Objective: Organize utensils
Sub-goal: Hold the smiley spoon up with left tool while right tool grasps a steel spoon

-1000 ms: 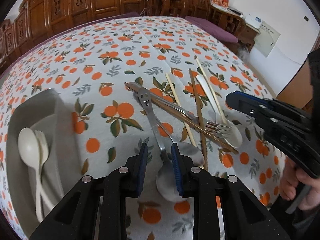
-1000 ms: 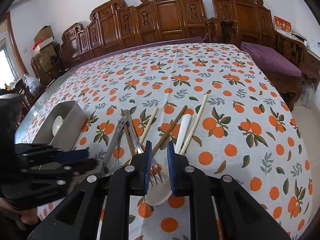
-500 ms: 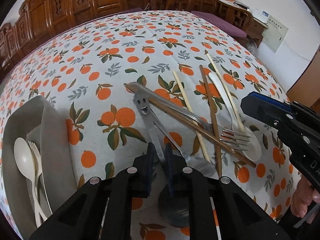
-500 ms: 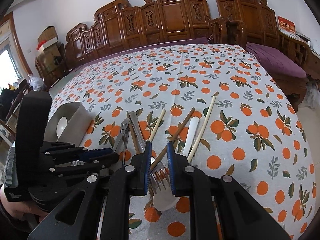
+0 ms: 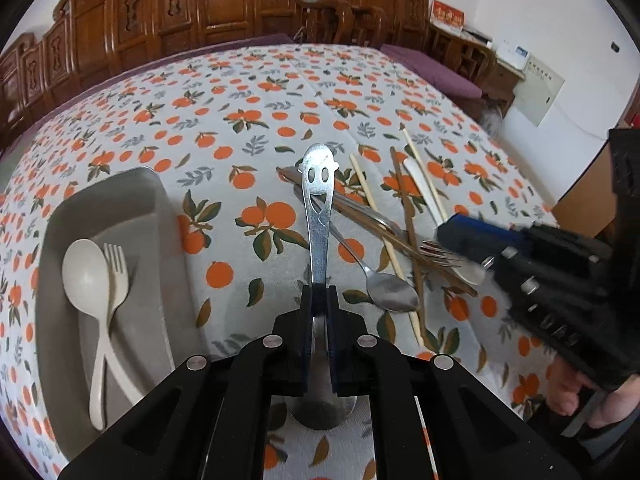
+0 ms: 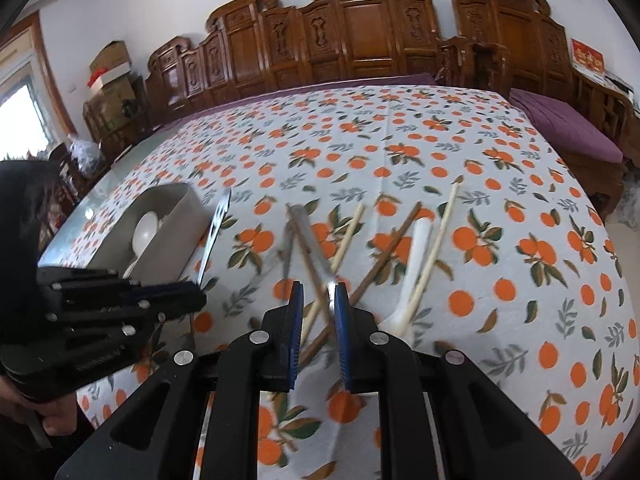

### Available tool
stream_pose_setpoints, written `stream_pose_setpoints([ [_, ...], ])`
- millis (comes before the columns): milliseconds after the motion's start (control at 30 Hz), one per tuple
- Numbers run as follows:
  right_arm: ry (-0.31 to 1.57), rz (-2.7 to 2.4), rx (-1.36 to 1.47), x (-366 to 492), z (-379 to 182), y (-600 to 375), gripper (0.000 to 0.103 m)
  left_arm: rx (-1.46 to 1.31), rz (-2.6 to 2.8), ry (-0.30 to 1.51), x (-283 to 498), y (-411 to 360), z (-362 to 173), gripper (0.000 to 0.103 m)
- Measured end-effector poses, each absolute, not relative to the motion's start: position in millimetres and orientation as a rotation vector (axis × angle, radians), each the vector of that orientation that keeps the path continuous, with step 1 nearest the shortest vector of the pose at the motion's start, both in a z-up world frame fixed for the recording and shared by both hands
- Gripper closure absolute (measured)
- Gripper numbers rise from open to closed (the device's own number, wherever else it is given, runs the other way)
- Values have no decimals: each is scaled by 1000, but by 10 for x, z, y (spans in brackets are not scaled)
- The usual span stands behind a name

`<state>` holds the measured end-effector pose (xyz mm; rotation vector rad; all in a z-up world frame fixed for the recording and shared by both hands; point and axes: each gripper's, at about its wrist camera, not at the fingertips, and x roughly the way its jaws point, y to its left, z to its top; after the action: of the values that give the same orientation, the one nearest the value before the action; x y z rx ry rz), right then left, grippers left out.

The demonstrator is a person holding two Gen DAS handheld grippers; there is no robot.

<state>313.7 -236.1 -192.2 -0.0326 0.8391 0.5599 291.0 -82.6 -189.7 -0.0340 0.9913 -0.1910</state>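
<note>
Between my left fingers (image 5: 320,304), pressed tight on its neck, the steel spoon with a smiley-face handle (image 5: 318,204) points to twelve o'clock, bowl toward me. At nine o'clock lies the grey rectangular tray (image 5: 116,208), long axis parallel with the spoon, nearest this hand. My right fingers (image 6: 316,312) stand narrowly apart above the steel fork (image 6: 310,236), pinching nothing.

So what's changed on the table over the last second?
The left gripper closed on the smiley-handled spoon and lifted it, handle now pointing up and away. The right gripper, jaws unchanged, shifted over the utensil pile, a metal handle between its pads. The tray, with its cream spoon and fork, and the chopsticks stayed put.
</note>
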Motion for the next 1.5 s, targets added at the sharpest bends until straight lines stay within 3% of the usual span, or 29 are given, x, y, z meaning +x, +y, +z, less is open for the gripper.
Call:
stream_pose_setpoints([
  [200, 854, 610, -73, 3005, -1974, -2213, 85, -71, -191, 945, 2763, -731, -1761, 98],
  [333, 867, 622, -94, 2983, -2023, -2154, 75, -93, -193, 920, 2694, -671, -1647, 98],
  [1067, 879, 618, -330, 3002, -2282, -1846, 76, -112, -191, 865, 2458, -451, -1343, 98],
  [1500, 867, 630, -258, 3153, -2183, -1862, 75, -114, -186, 861, 2392, -378, -1297, 98],
])
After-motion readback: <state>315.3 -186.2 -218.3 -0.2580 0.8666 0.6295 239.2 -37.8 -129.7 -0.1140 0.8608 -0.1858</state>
